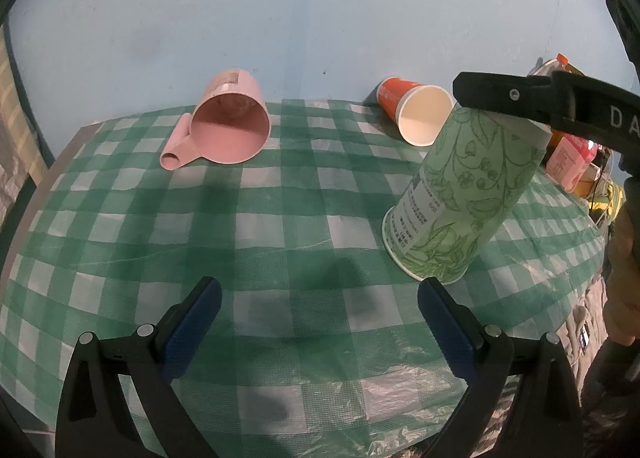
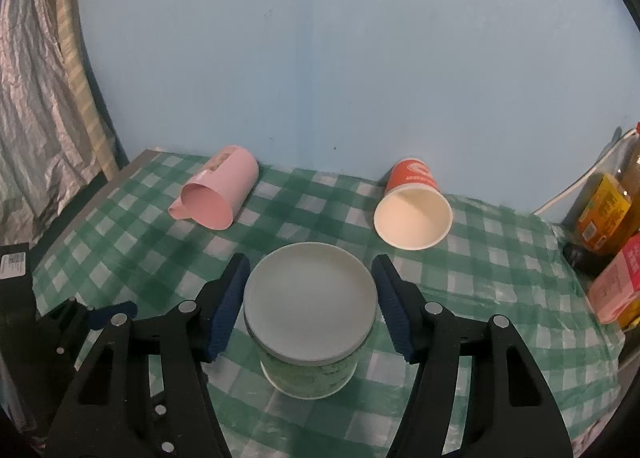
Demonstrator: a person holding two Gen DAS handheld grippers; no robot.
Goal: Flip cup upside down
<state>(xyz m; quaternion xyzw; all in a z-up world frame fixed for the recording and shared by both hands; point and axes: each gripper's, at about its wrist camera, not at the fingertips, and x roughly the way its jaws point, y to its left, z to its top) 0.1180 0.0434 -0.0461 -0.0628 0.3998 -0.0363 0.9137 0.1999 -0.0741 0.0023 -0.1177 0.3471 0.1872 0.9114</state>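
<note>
Green leaf-print paper cup (image 1: 464, 194) stands on the checked desk (image 1: 240, 218) with its wide rim down and its flat base (image 2: 310, 304) up, so it looks already flipped to me. Its long axis runs roughly upright; the lean in the left view could just be the fisheye.

What matters for the next move: the cup sits right between the pads of the right tool (image 2: 310, 306), at the base end, directly under that camera. The blue pads (image 2: 228, 306) are spread a bit wider than the cup. The left pad looks very close or maybe grazing the side, the right one shows a thin gap, so I'd say it isn't pinching anything. Lifting straight up without bumping the light cup over seems like the call.

The left tool (image 1: 320, 326) hovers low over the cloth, jaws wide apart and holding nothing, with the cup just ahead and to its right.

Farther back, a pink mug (image 1: 228, 126) and an orange paper cup (image 1: 416, 110) both lie on their sides near the blue wall, well apart from each other.
</note>
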